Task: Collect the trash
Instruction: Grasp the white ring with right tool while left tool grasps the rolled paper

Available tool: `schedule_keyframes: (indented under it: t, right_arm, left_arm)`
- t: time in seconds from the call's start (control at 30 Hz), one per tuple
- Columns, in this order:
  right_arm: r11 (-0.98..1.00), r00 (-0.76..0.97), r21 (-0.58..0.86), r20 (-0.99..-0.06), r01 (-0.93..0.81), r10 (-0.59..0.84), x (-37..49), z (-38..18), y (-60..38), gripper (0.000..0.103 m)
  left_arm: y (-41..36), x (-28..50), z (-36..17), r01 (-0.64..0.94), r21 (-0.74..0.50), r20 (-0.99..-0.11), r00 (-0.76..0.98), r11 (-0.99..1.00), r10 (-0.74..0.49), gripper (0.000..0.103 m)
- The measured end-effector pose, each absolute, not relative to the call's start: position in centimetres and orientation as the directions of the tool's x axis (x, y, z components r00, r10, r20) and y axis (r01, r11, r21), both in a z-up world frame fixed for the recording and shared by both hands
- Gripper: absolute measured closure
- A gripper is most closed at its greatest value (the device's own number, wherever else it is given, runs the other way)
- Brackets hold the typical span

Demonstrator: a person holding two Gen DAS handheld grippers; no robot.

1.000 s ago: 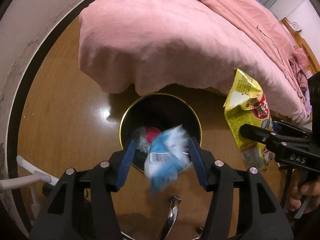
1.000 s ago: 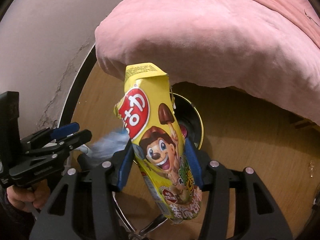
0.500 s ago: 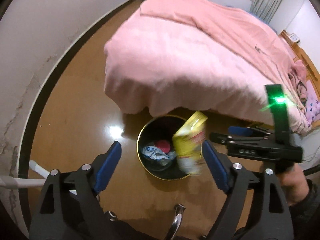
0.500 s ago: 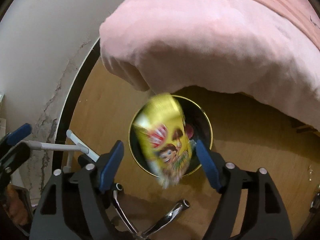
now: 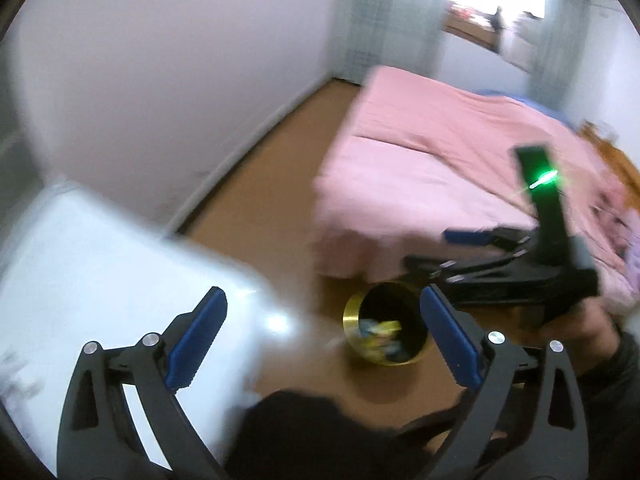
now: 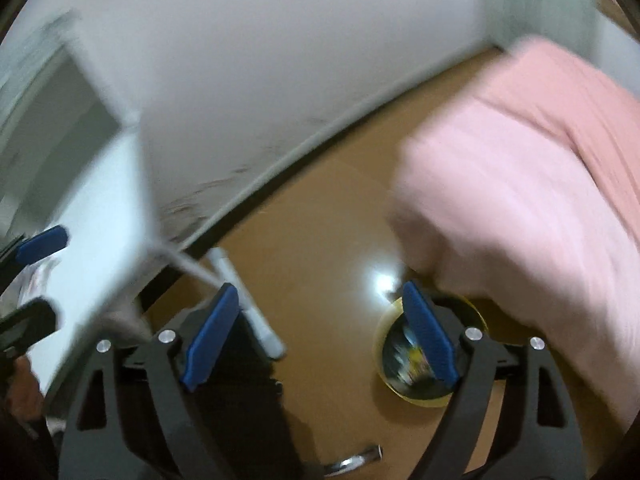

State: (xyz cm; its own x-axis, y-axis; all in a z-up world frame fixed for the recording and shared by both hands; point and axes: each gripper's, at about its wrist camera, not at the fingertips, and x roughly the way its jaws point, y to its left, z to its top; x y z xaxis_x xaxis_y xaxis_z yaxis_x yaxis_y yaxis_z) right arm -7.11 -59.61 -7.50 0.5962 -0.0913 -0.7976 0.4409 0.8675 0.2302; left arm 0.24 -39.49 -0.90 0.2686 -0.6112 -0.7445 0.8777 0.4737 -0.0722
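Observation:
A round gold-rimmed bin [image 5: 352,322] stands on the wooden floor by the bed; it holds the yellow snack bag [image 5: 386,327] and blue-white wrappers. It also shows in the right wrist view [image 6: 384,334] with blurred trash inside. My left gripper [image 5: 322,338] is open and empty, well above and back from the bin. My right gripper [image 6: 320,334] is open and empty too; it also shows in the left wrist view [image 5: 440,250], to the right above the bin. Both views are motion-blurred.
A bed with a pink cover [image 5: 420,168] fills the right side. A white table [image 5: 80,280] stands at the left against the wall, with white legs [image 6: 256,316]. A dark chair seat [image 5: 320,436] lies below the grippers.
The yellow snack bag has dropped from my right gripper into the bin. Both grippers have lifted up and back from the bin, swinging left toward the white table.

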Motion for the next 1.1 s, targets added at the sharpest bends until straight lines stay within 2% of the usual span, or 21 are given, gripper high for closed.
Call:
schedule_keyframes:
  t: [0.17,0.33,0.53,0.73,0.83,0.9,1.1]
  right_arm:
    - [0.972,0.654,0.205,-0.752,0.116,0.081,1.8,-3.2,-47.9,0.022]
    - [0.971,0.59,0.176,-0.771,-0.164,0.24,10.0,-2.5,-36.2,0.022]
    - [0.945,0.486,0.103,-0.837,-0.311,0.251,16.8,-4.2,-29.9,0.022]
    - [0.937,0.433,0.054,-0.877,-0.346,0.21,20.3,-6.2,-27.2,0.024]
    - [0.936,0.442,0.012,-0.88,-0.351,0.177,20.9,-6.4,-26.5,0.037]
    - [0.936,0.447,0.01,-0.877,-0.352,0.177,21.6,-6.5,-25.8,0.066]
    - [0.932,0.443,-0.002,-0.88,-0.362,0.171,21.2,-5.9,-25.2,0.067]
  left_arm:
    - [-25.8,5.6,0.6,0.713,-0.01,-0.738,0.468,0.701,-0.486,0.009]
    - [-10.5,10.0,0.8,0.457,0.043,-0.742,0.61,0.888,-0.278,0.009]
    - [3.5,14.3,-0.2,0.242,0.152,-0.74,0.67,0.958,-0.052,0.009]
    - [8.7,18.6,-2.0,0.255,0.13,-0.761,0.646,0.958,-0.068,0.009]
    - [9.1,21.0,-3.2,0.263,0.113,-0.779,0.622,0.958,-0.078,0.009]
    - [9.2,22.6,-3.8,0.262,0.135,-0.778,0.625,0.956,-0.061,0.009]
    - [9.2,26.6,-5.0,0.339,0.169,-0.788,0.611,0.925,-0.08,0.009]
